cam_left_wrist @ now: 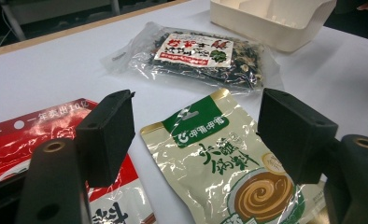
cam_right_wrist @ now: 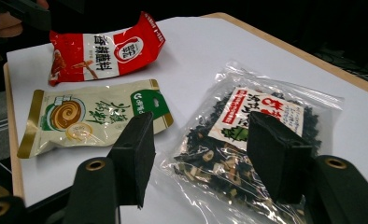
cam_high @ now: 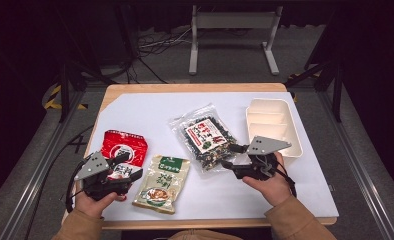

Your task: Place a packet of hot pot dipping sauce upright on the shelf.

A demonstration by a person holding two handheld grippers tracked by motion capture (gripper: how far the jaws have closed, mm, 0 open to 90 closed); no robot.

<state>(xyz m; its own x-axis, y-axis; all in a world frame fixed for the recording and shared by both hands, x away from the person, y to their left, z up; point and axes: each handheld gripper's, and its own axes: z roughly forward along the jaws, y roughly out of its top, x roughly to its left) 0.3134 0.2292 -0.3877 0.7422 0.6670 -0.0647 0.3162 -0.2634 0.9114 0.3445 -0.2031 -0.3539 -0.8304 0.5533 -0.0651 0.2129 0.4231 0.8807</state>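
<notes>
Three food packets lie on the white table top (cam_high: 150, 112). A red packet (cam_high: 124, 146) is at the left, a beige and green packet (cam_high: 162, 184) sits near the front, and a clear bag of dark dried bits (cam_high: 207, 136) is in the middle. My left gripper (cam_high: 130, 166) stands open at the red packet's near edge, with its jaws wide apart and nothing between them. In the left gripper view it (cam_left_wrist: 198, 109) looks over the beige packet (cam_left_wrist: 219, 158). My right gripper (cam_high: 231, 156) is open at the clear bag's right edge, and it (cam_right_wrist: 203, 126) frames that bag (cam_right_wrist: 247, 140).
A cream tray (cam_high: 290, 132) with dividers stands at the right of the table, just behind my right hand. The wooden table edge (cam_high: 185, 88) runs along the back. Beyond it are a metal stand (cam_high: 232, 22) and cables on the floor.
</notes>
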